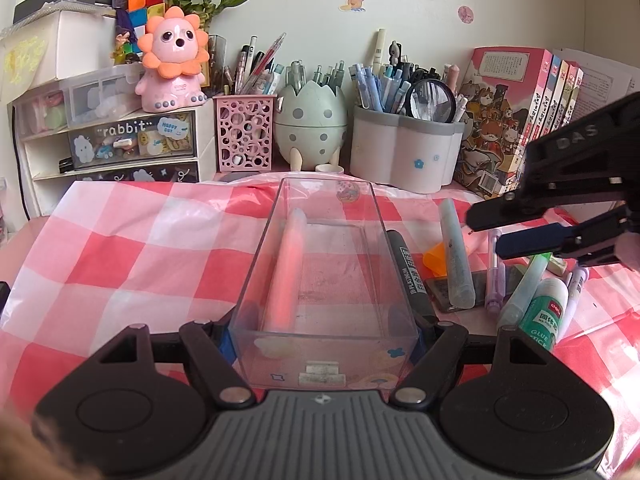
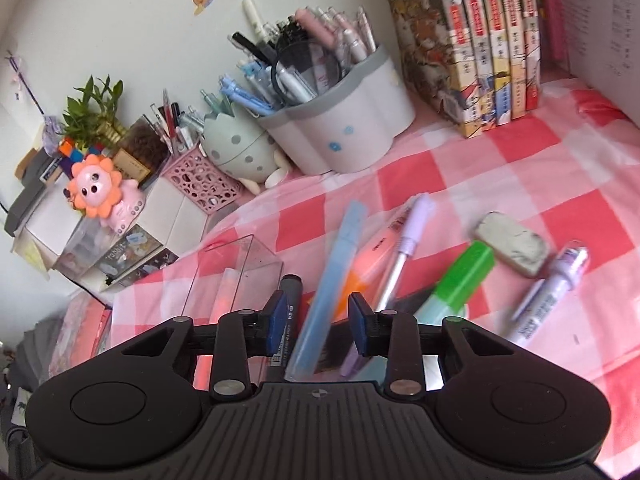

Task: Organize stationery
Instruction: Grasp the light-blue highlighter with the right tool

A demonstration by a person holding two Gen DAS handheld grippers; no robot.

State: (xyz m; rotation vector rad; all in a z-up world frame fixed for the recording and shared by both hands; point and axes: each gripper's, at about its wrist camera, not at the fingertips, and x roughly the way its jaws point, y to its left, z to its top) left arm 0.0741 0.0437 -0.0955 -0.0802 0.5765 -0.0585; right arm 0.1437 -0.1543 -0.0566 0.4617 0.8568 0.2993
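Gripping the near end of a clear box (image 1: 324,280), the left gripper (image 1: 324,344) is closed on its walls; a pink pen (image 1: 286,268) lies inside. Right of it lies a black marker (image 1: 404,264). The right gripper (image 2: 318,316) stands part open, a blue pen (image 2: 328,280) between its pads, untouched.

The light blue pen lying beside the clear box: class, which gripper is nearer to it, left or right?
Right. The right gripper straddles the light blue pen, its pads either side without pressing it. The left gripper is clamped on the clear box, with a black marker between box and pen.
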